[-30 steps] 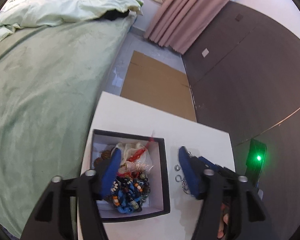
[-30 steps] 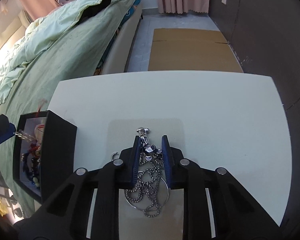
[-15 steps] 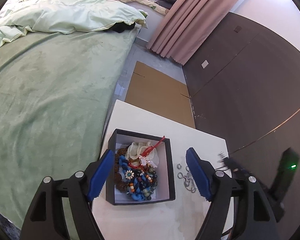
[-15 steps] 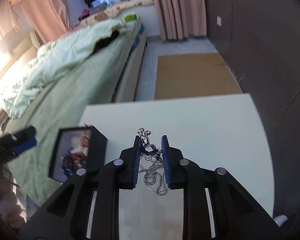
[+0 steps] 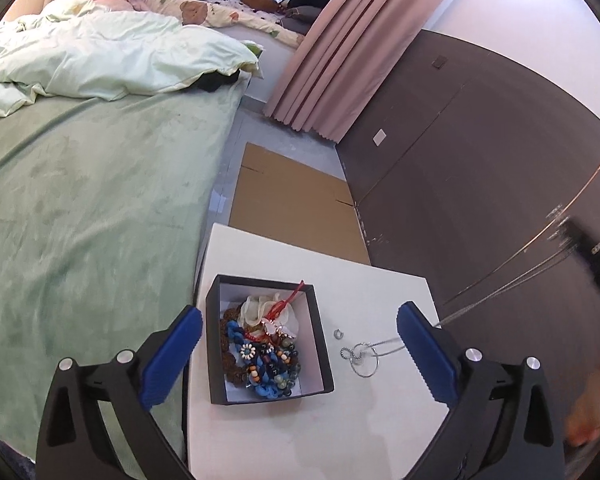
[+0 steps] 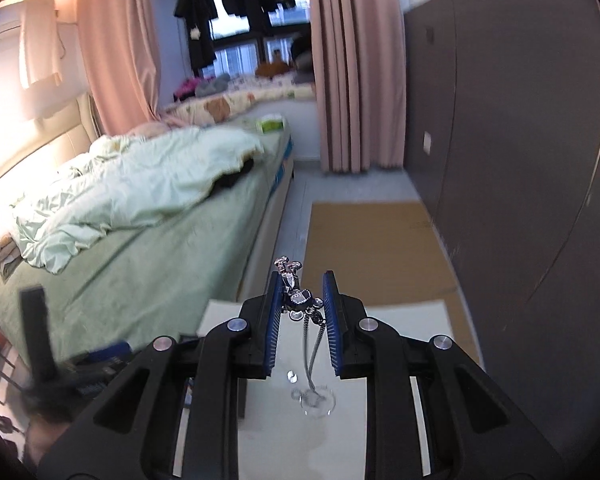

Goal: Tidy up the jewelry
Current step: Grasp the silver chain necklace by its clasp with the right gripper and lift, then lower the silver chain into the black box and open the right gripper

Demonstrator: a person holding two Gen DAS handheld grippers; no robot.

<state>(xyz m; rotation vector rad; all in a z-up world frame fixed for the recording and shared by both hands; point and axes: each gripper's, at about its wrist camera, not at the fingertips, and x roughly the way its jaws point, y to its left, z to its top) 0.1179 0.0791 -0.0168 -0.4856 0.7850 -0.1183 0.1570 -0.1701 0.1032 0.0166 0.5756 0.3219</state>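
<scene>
The right gripper (image 6: 300, 304), with blue ribbed pads, is clenched on the sparkling pendant of a silver chain necklace (image 6: 296, 298), lifted high above the white rectangular surface (image 6: 400, 344). From the pendant the chain hangs down between the fingers, and its lower end, carrying a large thin silver ring (image 6: 318, 398), sits at the surface; whether the ring is touching it cannot be told from this view. In the left wrist view the same chain runs taut from the upper right down to that ring (image 5: 365, 358), which lies just to the right of a black square cardboard box with a white inside (image 5: 268, 340). The box holds a heap of beaded jewelry (image 5: 266, 354): blue, brown and multicoloured beads, a white flower charm, a red cord and a cream cloth piece. A small silver ring (image 5: 338, 334) lies on the surface between the box and the chain's end. The left gripper (image 5: 298, 354) hangs above the box with its jaws released wide, empty, one blue pad to each side. A green bed (image 5: 88, 200) flanks the surface, and flat brown cardboard (image 5: 292, 200) lies on the floor beyond.
</scene>
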